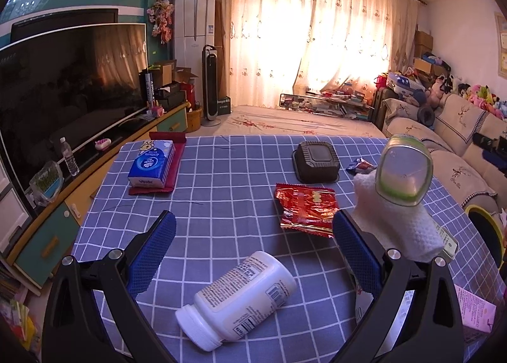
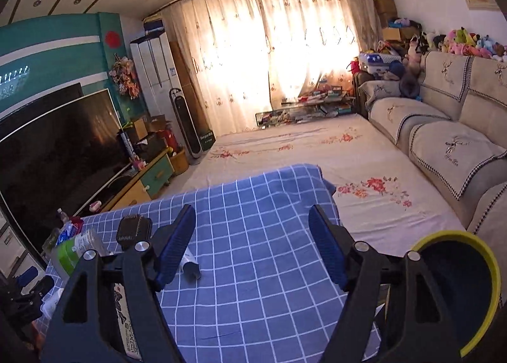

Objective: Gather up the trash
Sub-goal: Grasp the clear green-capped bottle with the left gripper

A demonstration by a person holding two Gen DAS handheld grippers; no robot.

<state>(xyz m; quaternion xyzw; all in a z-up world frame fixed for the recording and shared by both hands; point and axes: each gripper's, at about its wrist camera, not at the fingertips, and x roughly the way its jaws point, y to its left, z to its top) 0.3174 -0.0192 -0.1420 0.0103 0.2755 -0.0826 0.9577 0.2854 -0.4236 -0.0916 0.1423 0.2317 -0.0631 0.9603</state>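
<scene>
My left gripper [image 1: 253, 230] is open above the blue checked tablecloth [image 1: 221, 179]. A white pill bottle [image 1: 237, 299] lies on its side just below and between the fingers. A crumpled red foil wrapper [image 1: 305, 209] lies ahead to the right. A small candy wrapper [image 1: 361, 166] lies farther right. My right gripper [image 2: 253, 226] is open and empty over the cloth [image 2: 253, 268]. A yellow-rimmed trash bin [image 2: 459, 287] stands at its right, beside the table; it also shows in the left wrist view [image 1: 488, 230]. A small squeezed tube [image 2: 190, 264] lies by the right gripper's left finger.
A tissue pack [image 1: 152, 163] on a red cloth sits far left. A dark square box [image 1: 317, 160] is at the back. A clear green-rimmed jar [image 1: 402, 169] stands on a white paper towel [image 1: 396, 226]. Papers [image 1: 475, 312] lie at right. TV [image 1: 63, 87] left, sofa [image 2: 443, 141] right.
</scene>
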